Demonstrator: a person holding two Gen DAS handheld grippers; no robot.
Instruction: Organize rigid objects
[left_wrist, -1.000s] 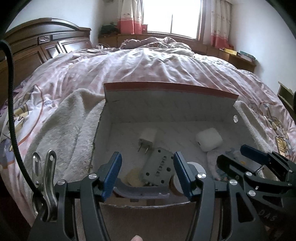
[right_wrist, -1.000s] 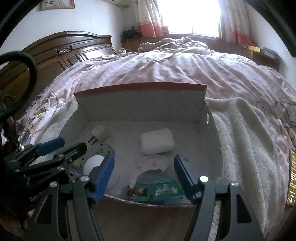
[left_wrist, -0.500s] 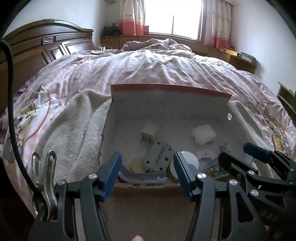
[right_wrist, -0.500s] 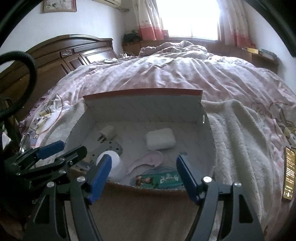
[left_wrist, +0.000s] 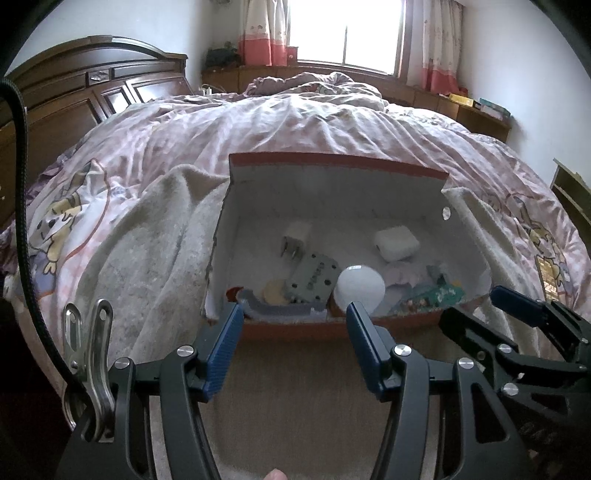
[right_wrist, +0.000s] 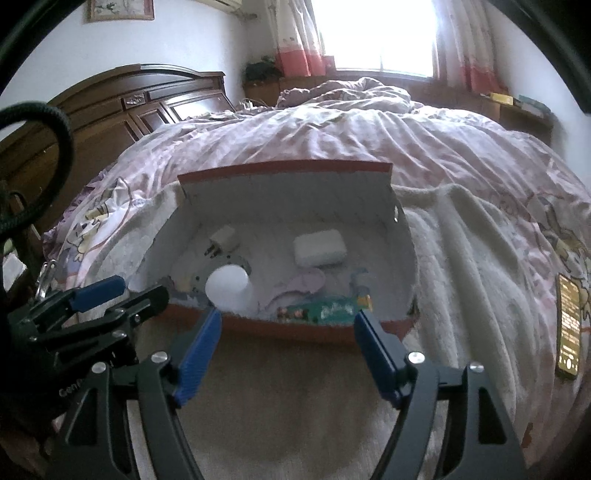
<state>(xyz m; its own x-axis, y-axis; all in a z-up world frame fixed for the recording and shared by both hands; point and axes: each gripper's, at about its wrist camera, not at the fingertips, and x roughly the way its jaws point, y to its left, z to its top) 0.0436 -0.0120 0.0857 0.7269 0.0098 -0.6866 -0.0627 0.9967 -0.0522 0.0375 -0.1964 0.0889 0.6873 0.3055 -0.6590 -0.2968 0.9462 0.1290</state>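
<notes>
Box (left_wrist: 332, 195) lies long axis crosswise, open upward; both grippers' fingers (left_wrist: 221, 347) spread, empty

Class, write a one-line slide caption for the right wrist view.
Right gripper, jaws open and empty, before a red-rimmed box on a bed, holding a plug adapter and white case.

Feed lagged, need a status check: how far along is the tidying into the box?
Done: charger plug, white case, grey plate, white round lid and green packet lie in the box. In hand: nothing; left gripper and right gripper are empty. Left: possibly the phone on the blanket.
</notes>
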